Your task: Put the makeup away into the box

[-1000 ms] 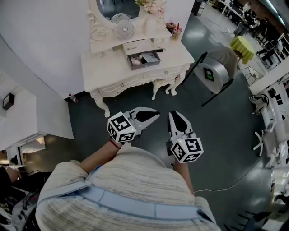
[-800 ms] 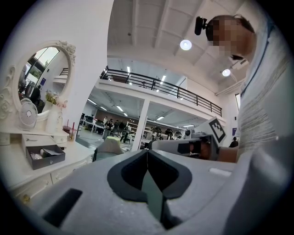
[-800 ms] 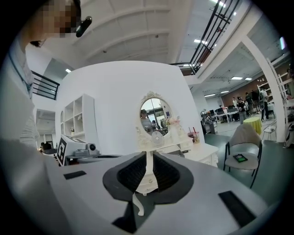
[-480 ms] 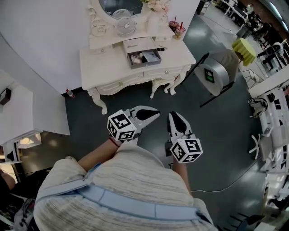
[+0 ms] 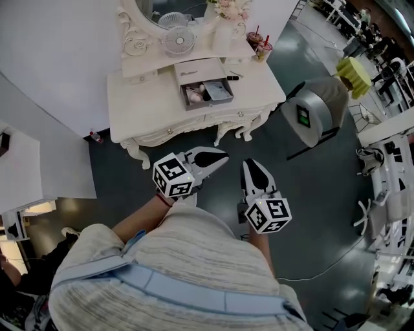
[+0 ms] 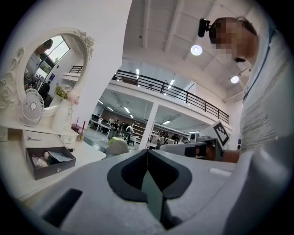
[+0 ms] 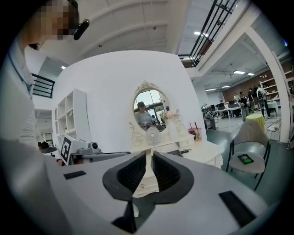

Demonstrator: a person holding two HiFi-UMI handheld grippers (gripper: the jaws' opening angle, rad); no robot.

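The left gripper [image 5: 217, 158] has its jaws pressed together along the tip line with nothing between them, as the left gripper view confirms [image 6: 147, 151]. The right gripper [image 5: 254, 169] shows only a hairline slot between its pads [image 7: 149, 153] and is likewise shut and empty. Both are held side by side and roughly level at waist height in front of the person's torso. This is judged to be a carrying posture, since no object is within reach. The dressing table [image 5: 136, 103] stands well apart from both grippers, across a strip of dark floor. The grey box [image 5: 208, 106] sits open on the tabletop in front of the small fan [image 5: 179, 40] and the oval mirror [image 5: 165, 6], so its contents can be reached from above. Some pale and pinkish items already lie inside it (their kind is too small to tell). A slim dark stick [image 5: 231, 77], probably a makeup pencil, lies on the tabletop just beside the box's far right corner. Two drink cups [image 5: 262, 48] stand at the table's right end, clear of the box. The task appears to be at its start: the jaws must open before any pick, and the thin stick lying flat will call for a low, precise pinch.
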